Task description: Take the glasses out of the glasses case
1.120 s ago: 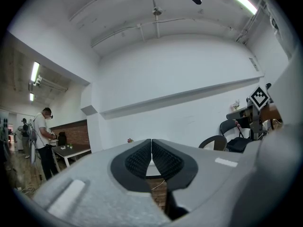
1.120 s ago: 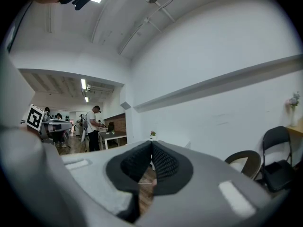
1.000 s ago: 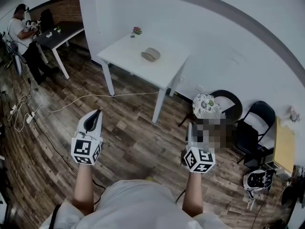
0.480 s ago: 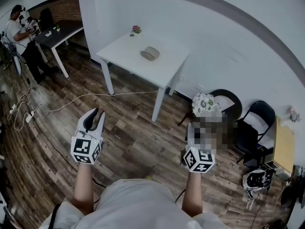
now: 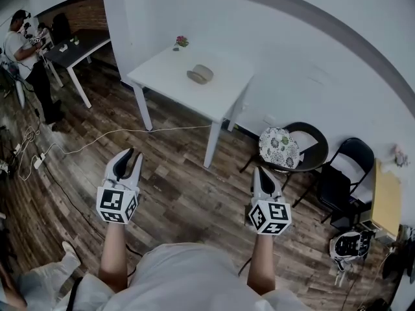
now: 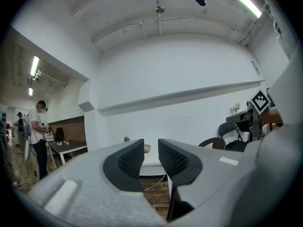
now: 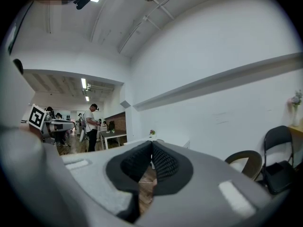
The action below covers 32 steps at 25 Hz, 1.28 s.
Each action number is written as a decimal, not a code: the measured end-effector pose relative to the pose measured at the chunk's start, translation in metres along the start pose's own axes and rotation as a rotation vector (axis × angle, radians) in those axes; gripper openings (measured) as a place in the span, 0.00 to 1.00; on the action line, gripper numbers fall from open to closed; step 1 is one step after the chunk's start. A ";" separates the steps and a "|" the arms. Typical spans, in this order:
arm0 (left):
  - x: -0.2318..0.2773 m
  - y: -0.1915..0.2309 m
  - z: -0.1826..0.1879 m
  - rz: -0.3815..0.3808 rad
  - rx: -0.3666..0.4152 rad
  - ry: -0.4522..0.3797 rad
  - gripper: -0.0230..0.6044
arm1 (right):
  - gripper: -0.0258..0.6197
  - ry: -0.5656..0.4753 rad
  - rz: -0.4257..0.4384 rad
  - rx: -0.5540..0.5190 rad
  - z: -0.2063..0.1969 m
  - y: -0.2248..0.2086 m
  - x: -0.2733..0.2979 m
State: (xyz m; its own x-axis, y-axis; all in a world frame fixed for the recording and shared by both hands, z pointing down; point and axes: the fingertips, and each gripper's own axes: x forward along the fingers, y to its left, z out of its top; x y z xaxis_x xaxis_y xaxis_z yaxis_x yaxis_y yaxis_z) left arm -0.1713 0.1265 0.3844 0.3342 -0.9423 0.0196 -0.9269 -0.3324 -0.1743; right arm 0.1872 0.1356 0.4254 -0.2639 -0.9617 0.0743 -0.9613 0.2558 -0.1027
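The grey oval glasses case (image 5: 200, 74) lies shut on the white table (image 5: 165, 76) across the room, far beyond both grippers. The left gripper view shows a sliver of the case (image 6: 147, 148) between the jaws in the distance. My left gripper (image 5: 130, 154) is held level over the wooden floor and is open, with a clear gap and nothing between its pads (image 6: 130, 161). My right gripper (image 5: 261, 172) is also level, shut and empty, its tips meeting (image 7: 152, 143).
A small pink flower pot (image 5: 181, 41) stands at the table's far corner. A round chair with a patterned cushion (image 5: 280, 146) and a black folding chair (image 5: 347, 173) stand to the right. A cable (image 5: 97, 141) runs across the floor. A person (image 5: 23, 50) works at a dark table far left.
The left gripper's jaws have gone from shut to open. The view has shifted slightly toward the white table. A shoe has come into view at the bottom left.
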 end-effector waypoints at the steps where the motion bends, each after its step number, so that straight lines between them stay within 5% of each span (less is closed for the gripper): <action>1: 0.002 -0.003 0.000 0.001 -0.001 0.000 0.19 | 0.04 -0.002 0.001 0.001 0.000 -0.003 0.001; 15: 0.036 -0.041 -0.003 0.018 0.007 0.029 0.19 | 0.04 0.003 0.029 0.028 -0.005 -0.054 0.019; 32: 0.107 0.023 -0.035 0.037 -0.030 0.046 0.19 | 0.04 0.026 0.034 0.041 -0.012 -0.047 0.123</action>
State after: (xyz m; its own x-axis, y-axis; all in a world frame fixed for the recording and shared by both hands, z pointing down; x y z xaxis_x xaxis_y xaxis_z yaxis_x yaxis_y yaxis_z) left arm -0.1625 0.0165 0.4175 0.2917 -0.9547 0.0587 -0.9435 -0.2973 -0.1462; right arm 0.1990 0.0066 0.4513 -0.2989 -0.9494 0.0959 -0.9477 0.2836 -0.1464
